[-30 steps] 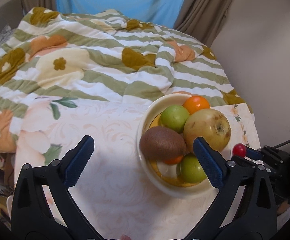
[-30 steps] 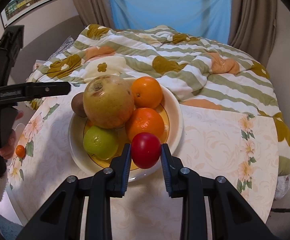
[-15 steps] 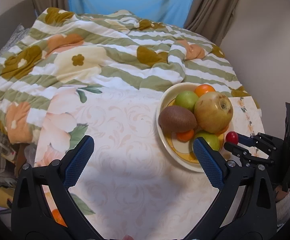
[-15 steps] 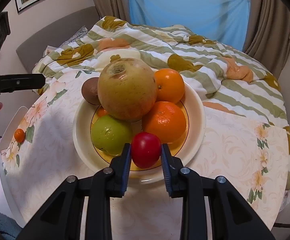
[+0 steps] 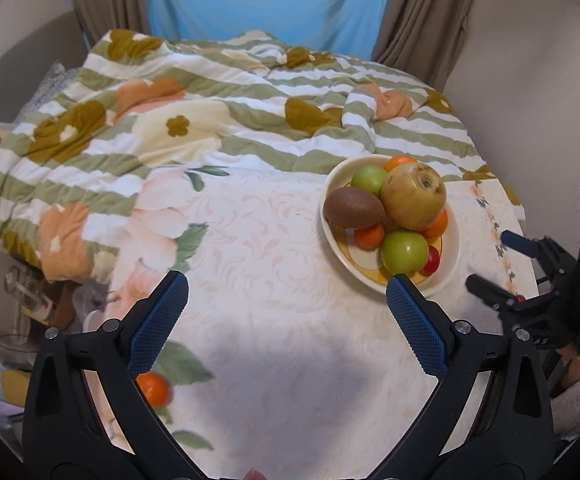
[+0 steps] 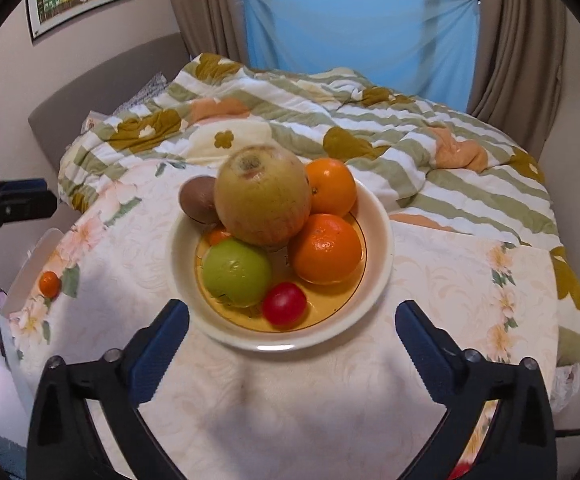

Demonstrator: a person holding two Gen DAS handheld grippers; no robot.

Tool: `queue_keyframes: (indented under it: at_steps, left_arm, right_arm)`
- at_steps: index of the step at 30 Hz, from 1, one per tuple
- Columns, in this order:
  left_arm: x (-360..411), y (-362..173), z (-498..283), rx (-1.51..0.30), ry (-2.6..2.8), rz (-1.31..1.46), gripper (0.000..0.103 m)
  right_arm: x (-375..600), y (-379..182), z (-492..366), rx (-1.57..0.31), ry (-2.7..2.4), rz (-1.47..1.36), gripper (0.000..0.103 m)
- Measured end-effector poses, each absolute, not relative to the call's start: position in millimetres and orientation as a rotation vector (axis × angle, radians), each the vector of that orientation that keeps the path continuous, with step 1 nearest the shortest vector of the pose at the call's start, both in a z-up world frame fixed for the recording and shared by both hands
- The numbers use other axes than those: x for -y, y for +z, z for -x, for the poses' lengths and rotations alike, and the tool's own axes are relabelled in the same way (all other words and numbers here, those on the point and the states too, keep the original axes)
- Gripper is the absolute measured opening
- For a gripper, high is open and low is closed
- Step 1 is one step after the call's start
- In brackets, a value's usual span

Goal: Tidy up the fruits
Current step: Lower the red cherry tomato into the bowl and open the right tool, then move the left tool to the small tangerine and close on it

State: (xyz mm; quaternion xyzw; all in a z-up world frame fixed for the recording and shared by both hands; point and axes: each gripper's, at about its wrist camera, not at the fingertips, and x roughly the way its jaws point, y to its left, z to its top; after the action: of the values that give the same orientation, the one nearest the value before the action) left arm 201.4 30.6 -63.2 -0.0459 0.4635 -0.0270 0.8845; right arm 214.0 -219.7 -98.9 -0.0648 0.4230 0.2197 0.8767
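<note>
We see the bowl on the table, fruit piled in it — one small fruit lies apart, left, near the table's edge.

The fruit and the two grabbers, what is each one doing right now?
Red tomato: lying in the bowl, let go.
Big apple: on top of the pile.
Small orange: alone on the table, outside the bowl.
Right gripper: open, empty.
Left gripper: open, empty.
</note>
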Motion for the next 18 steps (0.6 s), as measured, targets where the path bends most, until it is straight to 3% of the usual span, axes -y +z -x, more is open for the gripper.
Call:
queue_keyframes:
  at_steps: [11,18]
  left_arm:
    - [-58.4,-17.3,-122.4,-0.877,0.021,0.042,0.103]
    - [-89.4,-23.4,-88.0,-0.91,0.065,0.056,0.103]
  right_arm:
    - [255.5,-44.1,-149.1,-0.846,0.335,0.11,0.103]
    - [287.4,-29.8,-114.2,-0.845,0.202,0.076,0.103]
